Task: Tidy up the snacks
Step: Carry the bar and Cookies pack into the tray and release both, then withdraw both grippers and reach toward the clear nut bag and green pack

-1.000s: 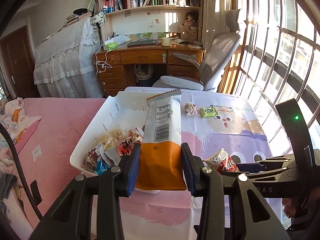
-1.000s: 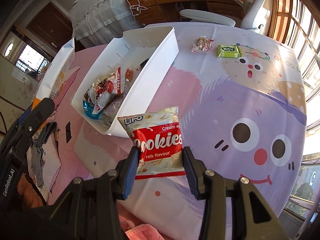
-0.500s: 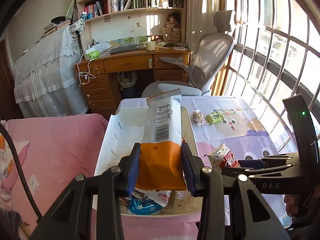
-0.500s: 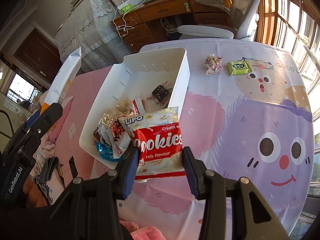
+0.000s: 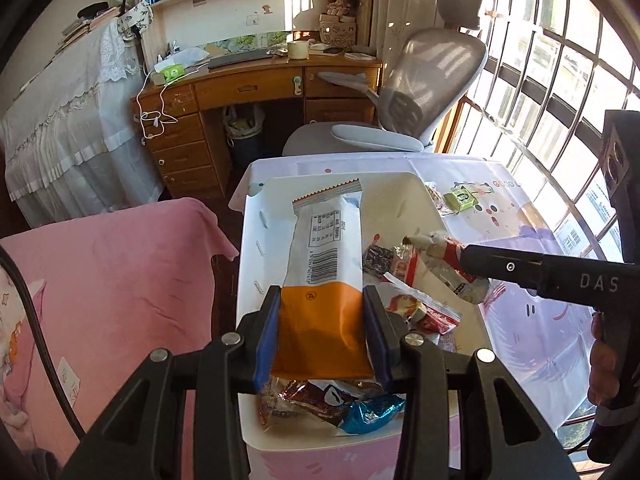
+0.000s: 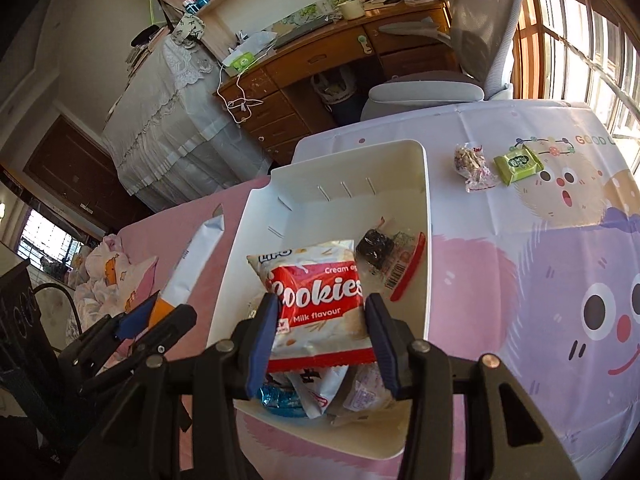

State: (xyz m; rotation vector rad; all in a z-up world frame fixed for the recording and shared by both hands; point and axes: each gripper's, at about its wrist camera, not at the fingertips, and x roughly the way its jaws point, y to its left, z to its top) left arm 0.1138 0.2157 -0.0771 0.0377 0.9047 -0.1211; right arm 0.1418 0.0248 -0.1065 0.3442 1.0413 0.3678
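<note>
My left gripper (image 5: 320, 332) is shut on a long white and orange snack packet (image 5: 324, 268) and holds it above the white bin (image 5: 256, 216). My right gripper (image 6: 320, 334) is shut on a red and white Cookies packet (image 6: 316, 304), held over the bin (image 6: 426, 200). The bin holds several wrapped snacks at its near end (image 5: 340, 404). The right gripper shows in the left wrist view (image 5: 448, 252), beside the left one. A clear nut packet (image 6: 472, 164) and a green packet (image 6: 518, 164) lie on the cartoon tablecloth (image 6: 540, 264) beyond the bin.
A pink bedcover (image 5: 104, 280) lies left of the bin. A wooden desk (image 5: 256, 88) and a grey office chair (image 5: 416, 96) stand behind the table. A barred window (image 5: 560, 80) runs along the right.
Both grippers have moved forward with their packets, from short of the bin to above it. The right gripper has come in over the bin beside the left one.
</note>
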